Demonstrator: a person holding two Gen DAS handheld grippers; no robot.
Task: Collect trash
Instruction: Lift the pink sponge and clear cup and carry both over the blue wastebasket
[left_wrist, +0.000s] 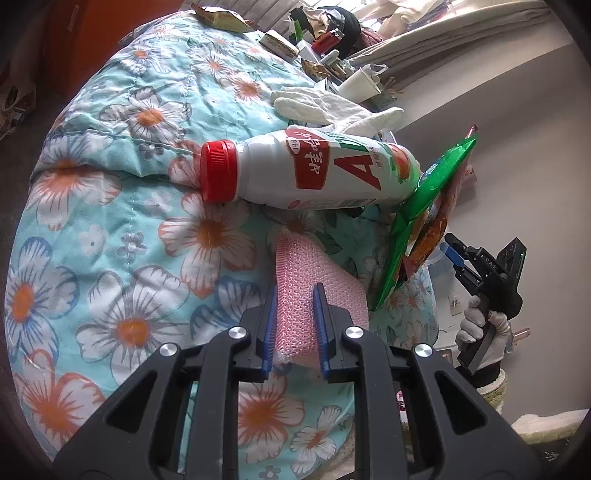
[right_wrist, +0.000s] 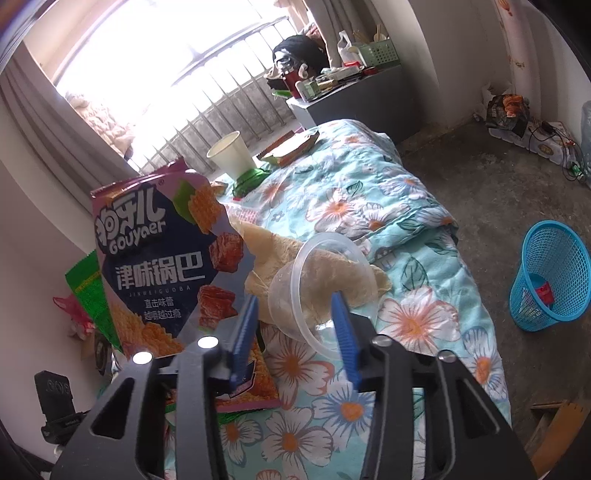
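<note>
Left wrist view looks down over a bed under a floral quilt (left_wrist: 122, 206), and the left gripper (left_wrist: 294, 317) has its blue fingers (left_wrist: 320, 314) drawn narrow against the sides of a pink mesh pad (left_wrist: 314, 291), gripping it just above the quilt. Just beyond the pad a white bottle with a red cap (left_wrist: 314, 171) lies on its side, its base touching a green snack bag (left_wrist: 424, 218) that stands on edge (a white glove (left_wrist: 332, 107) lies behind the bottle).

At the right edge of that view the right gripper (left_wrist: 456, 254) shows in a gloved hand (left_wrist: 484, 328). Its own camera shows its fingers (right_wrist: 341, 325) part-way apart on either side of a clear plastic cup (right_wrist: 317, 280) lying on its side with a beige crumpled wrapper (right_wrist: 280, 254) behind it; whether the pads actually press on the cup I cannot tell. A purple snack bag (right_wrist: 162, 266) stands just left of them, a white paper cup (right_wrist: 231, 153) farther back, and a blue mesh bin (right_wrist: 550, 275) sits on the floor well apart from the bed.
</note>
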